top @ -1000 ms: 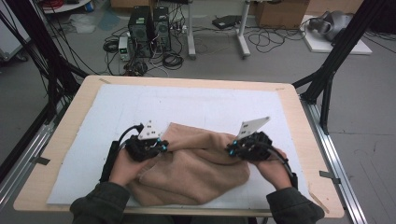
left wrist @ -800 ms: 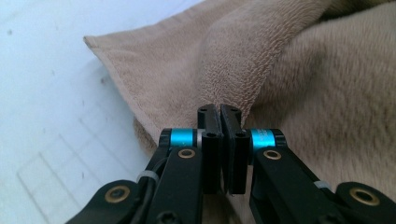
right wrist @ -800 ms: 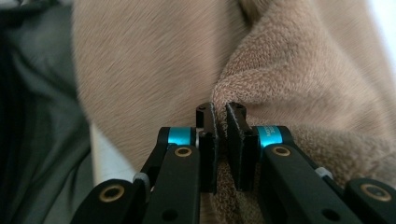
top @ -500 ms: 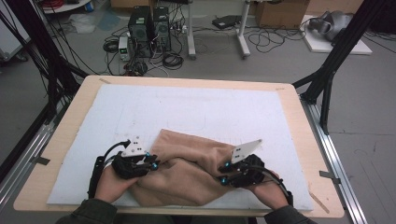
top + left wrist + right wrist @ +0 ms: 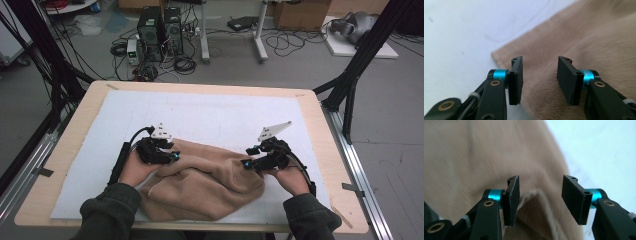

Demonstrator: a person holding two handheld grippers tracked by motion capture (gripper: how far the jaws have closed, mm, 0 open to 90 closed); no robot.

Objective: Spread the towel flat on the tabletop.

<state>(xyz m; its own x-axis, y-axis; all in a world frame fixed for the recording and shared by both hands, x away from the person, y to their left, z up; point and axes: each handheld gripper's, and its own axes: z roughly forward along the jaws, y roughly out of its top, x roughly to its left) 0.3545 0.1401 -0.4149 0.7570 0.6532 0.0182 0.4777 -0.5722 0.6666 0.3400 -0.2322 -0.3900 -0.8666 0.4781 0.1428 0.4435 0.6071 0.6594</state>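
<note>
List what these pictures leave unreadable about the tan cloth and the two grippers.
- High view: the tan cloth is bunched, so its layers and full outline stay hidden under its own folds.
- High view: the left gripper and right gripper are too small there to read their jaw gaps.
- Left gripper view: the cloth runs off the right and bottom edges.
- Right gripper view: motion blur hides whether the raised fold touches a pad.

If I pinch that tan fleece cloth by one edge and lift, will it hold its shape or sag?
The tan fleece cloth will probably sag: it already lies in soft folds and bunches on the white mat. Its fuzzy pile should grip rather than slip. It looks light, so the far part may drag along.
</note>
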